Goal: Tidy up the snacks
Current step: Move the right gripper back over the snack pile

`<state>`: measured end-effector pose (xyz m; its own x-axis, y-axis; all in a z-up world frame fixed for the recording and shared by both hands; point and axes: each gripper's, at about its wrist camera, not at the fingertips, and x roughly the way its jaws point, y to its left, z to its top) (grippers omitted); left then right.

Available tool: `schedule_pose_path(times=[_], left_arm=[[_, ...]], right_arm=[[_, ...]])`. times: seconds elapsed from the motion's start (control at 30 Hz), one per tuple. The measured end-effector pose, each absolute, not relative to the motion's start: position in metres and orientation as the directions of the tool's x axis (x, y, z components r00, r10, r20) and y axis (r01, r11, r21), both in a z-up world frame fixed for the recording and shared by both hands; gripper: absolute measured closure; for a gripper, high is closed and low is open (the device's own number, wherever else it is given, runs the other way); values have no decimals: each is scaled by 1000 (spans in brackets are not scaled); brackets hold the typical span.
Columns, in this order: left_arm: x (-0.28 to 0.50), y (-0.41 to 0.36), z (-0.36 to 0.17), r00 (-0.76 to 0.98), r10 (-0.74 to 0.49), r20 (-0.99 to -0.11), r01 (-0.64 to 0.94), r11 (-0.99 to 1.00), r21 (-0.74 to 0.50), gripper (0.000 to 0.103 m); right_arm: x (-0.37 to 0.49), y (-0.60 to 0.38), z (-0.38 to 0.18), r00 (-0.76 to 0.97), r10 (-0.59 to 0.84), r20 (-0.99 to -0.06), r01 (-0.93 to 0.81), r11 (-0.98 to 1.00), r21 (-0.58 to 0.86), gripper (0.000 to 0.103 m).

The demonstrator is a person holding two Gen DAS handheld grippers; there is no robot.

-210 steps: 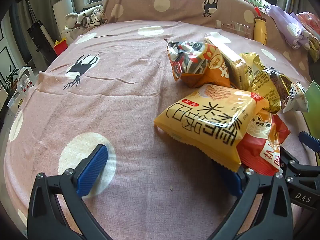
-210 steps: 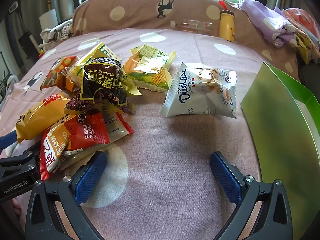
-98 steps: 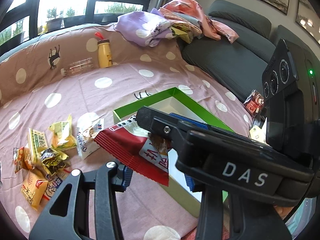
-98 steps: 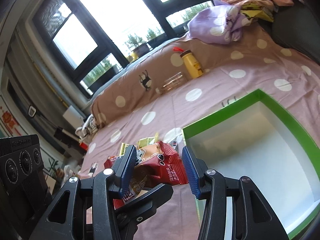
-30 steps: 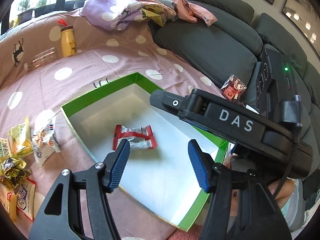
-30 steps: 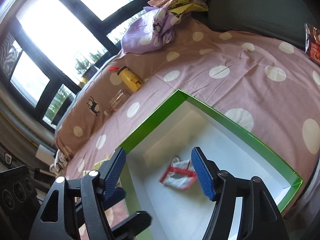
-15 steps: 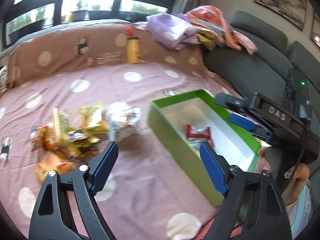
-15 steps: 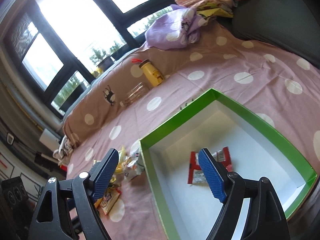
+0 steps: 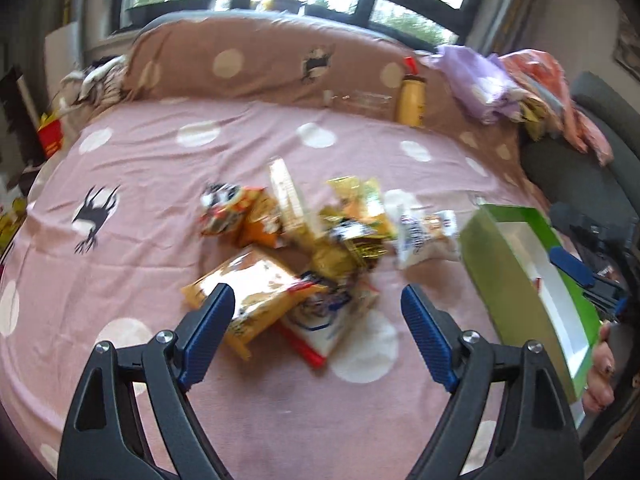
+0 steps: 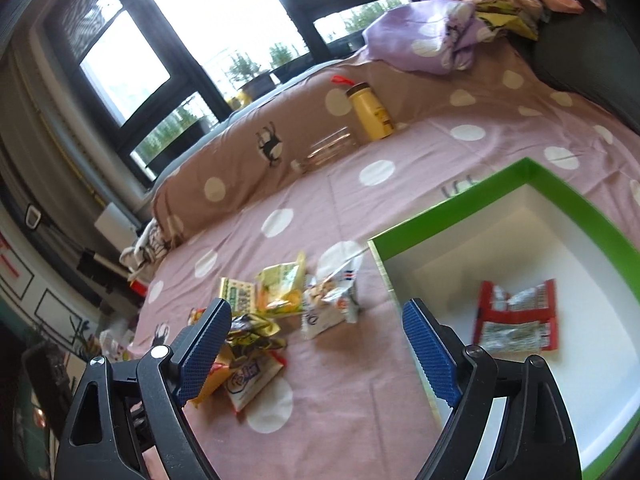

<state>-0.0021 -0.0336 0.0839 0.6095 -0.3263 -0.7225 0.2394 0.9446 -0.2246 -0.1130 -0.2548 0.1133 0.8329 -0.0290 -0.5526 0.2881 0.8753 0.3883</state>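
The left gripper [image 9: 314, 328] was released, its jaws having just been opening, with nothing gripped between the blue pads [image 9: 206, 330]. It hung above the pink polka-dot sheet [image 9: 160, 168], aimed at the snack pile. Nearest lay a yellow-orange packet [image 9: 256, 284] partly overlapping a white red-edged packet [image 9: 332, 320]. Beyond these sat a gold crinkled packet [image 9: 340, 256], an orange packet [image 9: 240, 216] and a white pouch [image 9: 424, 236]; print was blurred and probably unreadable.

The right gripper [image 10: 316, 344] was likewise released, jaws having just been opening and empty. The green box [image 10: 452, 204] stood just right of the pile, holding a red-and-silver packet [image 10: 516, 316] on its white floor. Farther off, a yellow bottle [image 10: 370, 114] and a clear bottle [image 10: 328, 148] rested against the brown bolster [image 10: 240, 160].
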Motion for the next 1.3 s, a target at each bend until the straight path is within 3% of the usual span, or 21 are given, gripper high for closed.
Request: schedule_pose_path(times=[0.4,1.3], left_arm=[[8,-2,76,618,-283,-733,121,956,-266,17],[12,0,69,591,-253,-766,107,966,-236,17]], right_arm=[[-87,-219,91,792,-8,-610,263,906,330,15],[-86,-218,89,787,-11,-617,268,907,326,15]])
